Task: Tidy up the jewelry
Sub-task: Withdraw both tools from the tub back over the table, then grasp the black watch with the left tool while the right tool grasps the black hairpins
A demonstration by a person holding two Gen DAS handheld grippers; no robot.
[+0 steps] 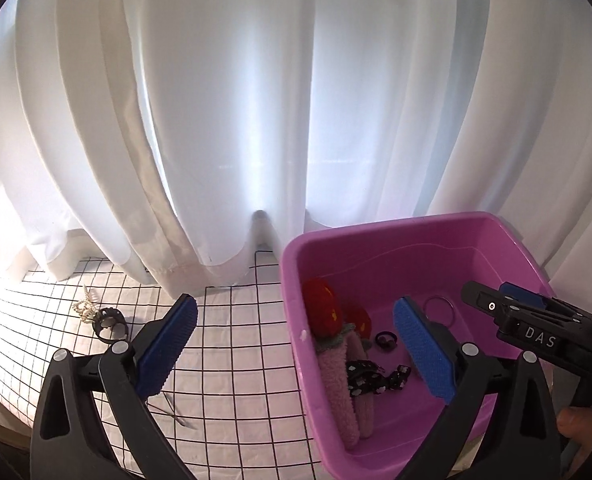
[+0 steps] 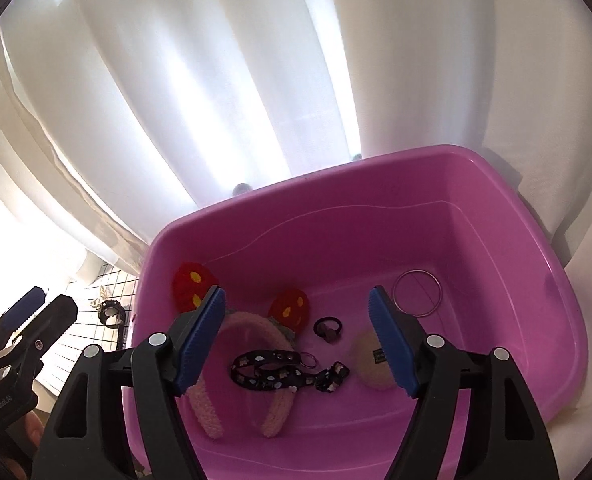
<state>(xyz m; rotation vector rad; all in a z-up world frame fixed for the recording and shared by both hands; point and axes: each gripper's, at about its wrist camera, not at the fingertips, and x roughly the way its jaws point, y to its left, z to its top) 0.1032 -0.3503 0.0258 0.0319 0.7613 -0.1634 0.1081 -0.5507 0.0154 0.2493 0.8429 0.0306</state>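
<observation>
Pink bin lower centre holds headband, strap, ring. Both grippers' fingers spread, empty. Black bracelet, pale trinket remain on surface, lower left.

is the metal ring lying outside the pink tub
No, the metal ring lies on the floor of the pink tub, near its far right corner, apart from the other pieces.

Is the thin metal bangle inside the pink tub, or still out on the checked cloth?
Inside. The metal bangle lies flat on the floor of the pink tub, near its far right corner, apart from the other items.
</observation>
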